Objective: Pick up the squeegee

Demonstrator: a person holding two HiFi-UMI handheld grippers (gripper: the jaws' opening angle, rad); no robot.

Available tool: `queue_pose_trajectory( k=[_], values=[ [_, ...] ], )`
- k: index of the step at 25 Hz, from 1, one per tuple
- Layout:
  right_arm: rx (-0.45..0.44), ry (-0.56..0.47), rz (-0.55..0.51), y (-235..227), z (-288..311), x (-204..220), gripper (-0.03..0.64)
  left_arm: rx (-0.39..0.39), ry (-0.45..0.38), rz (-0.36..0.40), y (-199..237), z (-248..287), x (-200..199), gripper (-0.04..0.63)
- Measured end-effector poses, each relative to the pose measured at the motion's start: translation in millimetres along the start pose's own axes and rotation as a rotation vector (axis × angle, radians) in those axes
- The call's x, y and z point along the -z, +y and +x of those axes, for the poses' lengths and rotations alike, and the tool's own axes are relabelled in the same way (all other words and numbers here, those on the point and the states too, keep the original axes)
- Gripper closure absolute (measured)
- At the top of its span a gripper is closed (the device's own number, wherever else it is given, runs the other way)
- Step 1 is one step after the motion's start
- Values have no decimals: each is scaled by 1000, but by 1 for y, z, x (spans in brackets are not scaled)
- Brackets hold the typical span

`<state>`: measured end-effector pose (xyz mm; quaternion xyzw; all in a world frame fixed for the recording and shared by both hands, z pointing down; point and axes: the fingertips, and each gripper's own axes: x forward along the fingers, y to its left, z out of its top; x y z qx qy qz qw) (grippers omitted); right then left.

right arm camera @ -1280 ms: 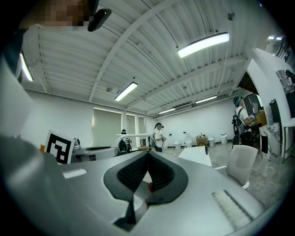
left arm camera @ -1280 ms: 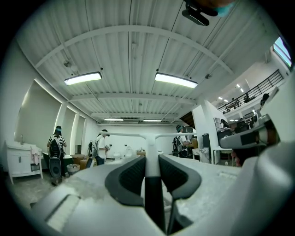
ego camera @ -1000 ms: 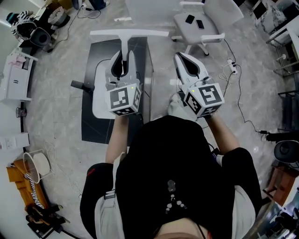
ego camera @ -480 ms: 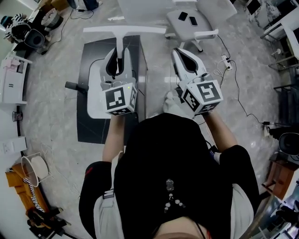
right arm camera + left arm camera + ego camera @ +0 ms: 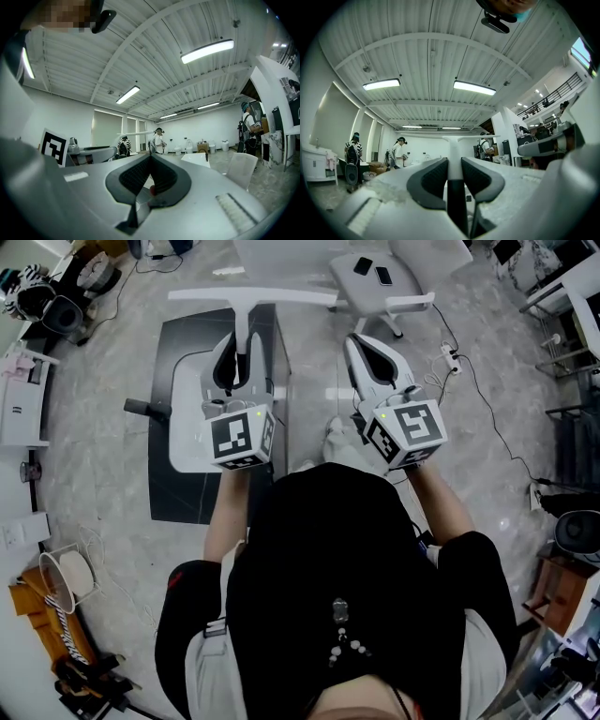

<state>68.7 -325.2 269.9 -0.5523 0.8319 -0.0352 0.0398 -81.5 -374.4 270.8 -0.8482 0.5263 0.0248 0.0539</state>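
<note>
While the person stood over a pale marbled floor [image 5: 103,474], the left gripper [image 5: 242,345] had its jaws closed on the squeegee [image 5: 291,296], the pads pressing on both sides of the handle. In the left gripper view the handle ran straight up between the dark pads, its lower part dark and its upper part white. It ended in the long white blade set crosswise, like the bar of a T. In the head view the blade lay across the upper middle of the frame, over the far edge of a dark tabletop [image 5: 173,493]. The handle came down from the blade's middle into the jaws.

The right gripper [image 5: 356,341] was held just right of centre, apart from the squeegee. Its own view showed the jaws brought together at the tips with nothing between them. Each gripper carried its marker cube toward the person, the left cube [image 5: 242,437] and the right cube [image 5: 411,432] at about the same height in the frame.

A white chair [image 5: 403,287] stood in the upper middle of the head view, just right of the blade's end, with two dark phones [image 5: 384,276] on its seat.
</note>
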Motion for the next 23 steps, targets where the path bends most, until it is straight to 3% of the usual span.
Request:
queue_pose_trajectory(
  k=[23],
  values=[
    [-24, 15, 3, 14, 5, 10, 617, -28, 21, -15, 15, -12, 12, 495]
  ],
)
